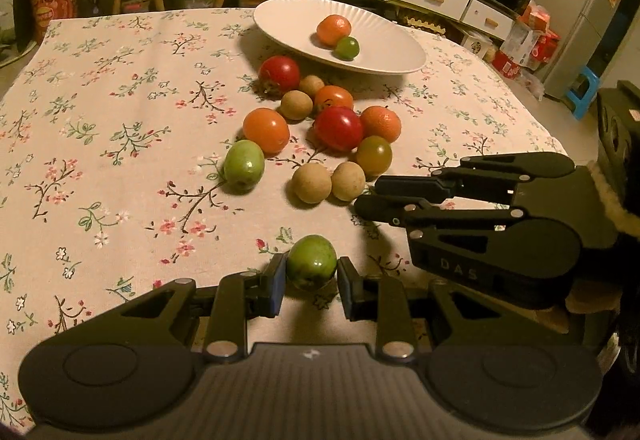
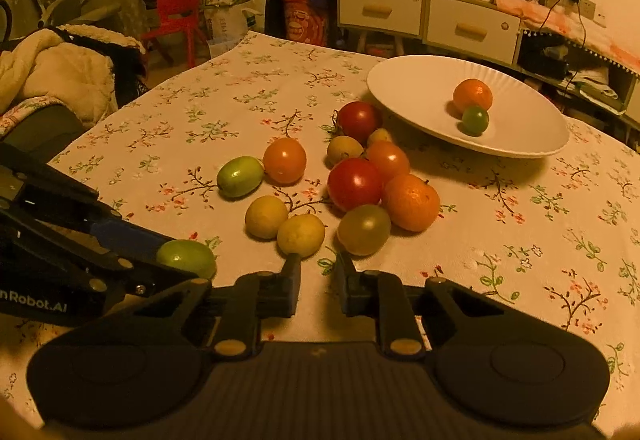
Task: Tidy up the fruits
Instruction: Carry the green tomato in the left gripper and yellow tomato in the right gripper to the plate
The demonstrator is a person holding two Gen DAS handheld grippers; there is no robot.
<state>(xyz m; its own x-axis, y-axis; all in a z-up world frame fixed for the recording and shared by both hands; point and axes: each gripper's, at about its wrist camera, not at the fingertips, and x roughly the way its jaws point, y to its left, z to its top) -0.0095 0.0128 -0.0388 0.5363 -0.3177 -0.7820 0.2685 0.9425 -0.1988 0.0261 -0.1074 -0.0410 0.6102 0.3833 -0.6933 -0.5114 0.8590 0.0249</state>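
The left tool (image 1: 312, 274) has its blue-padded jaws closed on a small glossy green round fruit (image 1: 312, 267), gripping it at its sides just above the floral-cloth counter (image 1: 120, 120). The right tool (image 2: 318, 272) is closed down with nothing between its jaws, its tips close to a pale yellow-brown round fruit (image 2: 301, 235) at the near edge of the loose pile.

The main risk seems to be the grip itself: the green fruit is smooth and rounded, held only across a narrow band, so a tilt or a quick swing toward the wide white plate (image 1: 280, 20) could let it squirt out and roll across the cloth. The plate is shallow and already holds an orange mandarin (image 1: 334, 29) and a small green tomato (image 1: 347, 47); a drop from too high could knock those or bounce over the rim. The carry path also passes over the cluster of red tomatoes (image 1: 338, 128) and orange fruits, which a low pass could scatter. The idle right tool sits near enough to nudge the pile.
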